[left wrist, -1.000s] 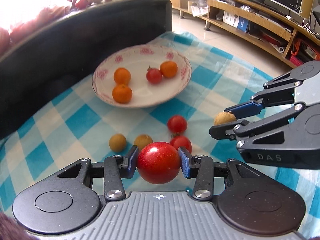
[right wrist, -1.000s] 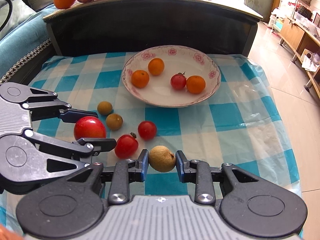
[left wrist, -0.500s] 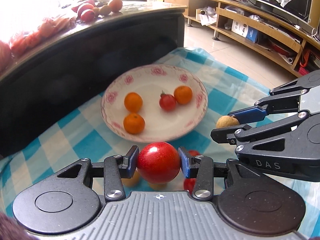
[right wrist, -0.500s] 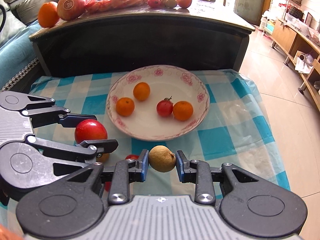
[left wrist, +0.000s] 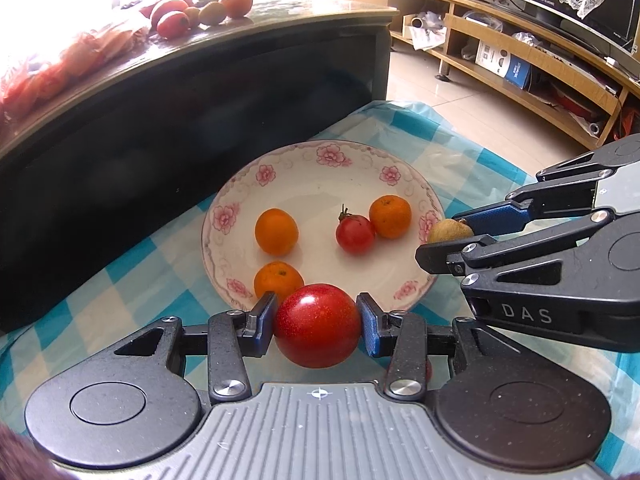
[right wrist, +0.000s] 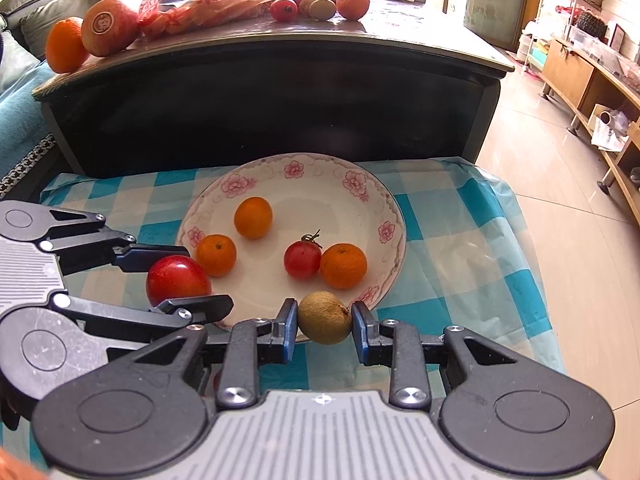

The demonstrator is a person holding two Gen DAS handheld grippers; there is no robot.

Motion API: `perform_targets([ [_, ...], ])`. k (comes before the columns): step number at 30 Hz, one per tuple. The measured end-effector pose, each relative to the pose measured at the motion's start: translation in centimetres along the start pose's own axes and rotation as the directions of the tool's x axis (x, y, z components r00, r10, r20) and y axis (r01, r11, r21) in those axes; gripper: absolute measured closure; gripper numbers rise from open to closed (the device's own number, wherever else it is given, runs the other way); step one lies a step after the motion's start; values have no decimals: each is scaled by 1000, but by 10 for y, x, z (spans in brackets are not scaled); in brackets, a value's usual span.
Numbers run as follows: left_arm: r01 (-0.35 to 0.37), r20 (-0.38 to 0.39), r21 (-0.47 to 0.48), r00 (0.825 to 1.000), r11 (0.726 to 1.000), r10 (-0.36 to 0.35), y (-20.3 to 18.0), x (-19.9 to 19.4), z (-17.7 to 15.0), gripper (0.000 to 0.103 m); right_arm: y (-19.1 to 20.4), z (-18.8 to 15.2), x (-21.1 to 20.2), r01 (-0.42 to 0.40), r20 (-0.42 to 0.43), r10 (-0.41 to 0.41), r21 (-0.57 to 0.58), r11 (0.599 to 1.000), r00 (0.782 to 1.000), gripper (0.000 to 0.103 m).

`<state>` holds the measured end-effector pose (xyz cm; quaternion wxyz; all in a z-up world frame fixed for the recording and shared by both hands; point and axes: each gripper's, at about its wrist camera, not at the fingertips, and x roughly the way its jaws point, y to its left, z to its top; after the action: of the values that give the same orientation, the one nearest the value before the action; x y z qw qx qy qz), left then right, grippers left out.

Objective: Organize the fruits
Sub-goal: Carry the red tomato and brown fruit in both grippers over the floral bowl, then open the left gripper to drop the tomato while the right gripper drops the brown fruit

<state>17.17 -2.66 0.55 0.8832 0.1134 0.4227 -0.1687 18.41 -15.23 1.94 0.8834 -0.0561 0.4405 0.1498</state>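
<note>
- Left gripper (left wrist: pixel 318 326): jaws closed on a large red tomato (left wrist: pixel 318 325), held at the near rim of the flowered plate (left wrist: pixel 320 160).
- Right gripper (right wrist: pixel 325 326): jaws closed on a brown longan (right wrist: pixel 325 317), also at the plate's near rim.
- Plate on the blue-checked cloth (right wrist: pixel 472 240) holds three small oranges and one cherry tomato (right wrist: pixel 302 259).
</note>
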Motion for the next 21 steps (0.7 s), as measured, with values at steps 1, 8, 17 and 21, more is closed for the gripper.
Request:
perform_targets([
  [1, -1, 2, 0, 1000, 1000, 1, 1, 2, 1, 52, -2, 1, 2, -2, 0, 2, 4, 1000, 1000, 70],
  [8, 1, -1, 0, 1000, 1000, -1, 3, 13, 7, 52, -11, 6, 15, -11, -3, 11, 23, 1000, 1000, 70],
  [17, -6, 4, 24, 1000, 1000, 5, 1, 26, 11, 52, -6, 16, 31, -62, 10, 61, 35, 998, 998, 70],
  [21, -16, 10, 21, 1000, 1000, 16, 2, 28, 14, 52, -10, 19, 35, -82, 10, 81, 50, 995, 997, 70],
])
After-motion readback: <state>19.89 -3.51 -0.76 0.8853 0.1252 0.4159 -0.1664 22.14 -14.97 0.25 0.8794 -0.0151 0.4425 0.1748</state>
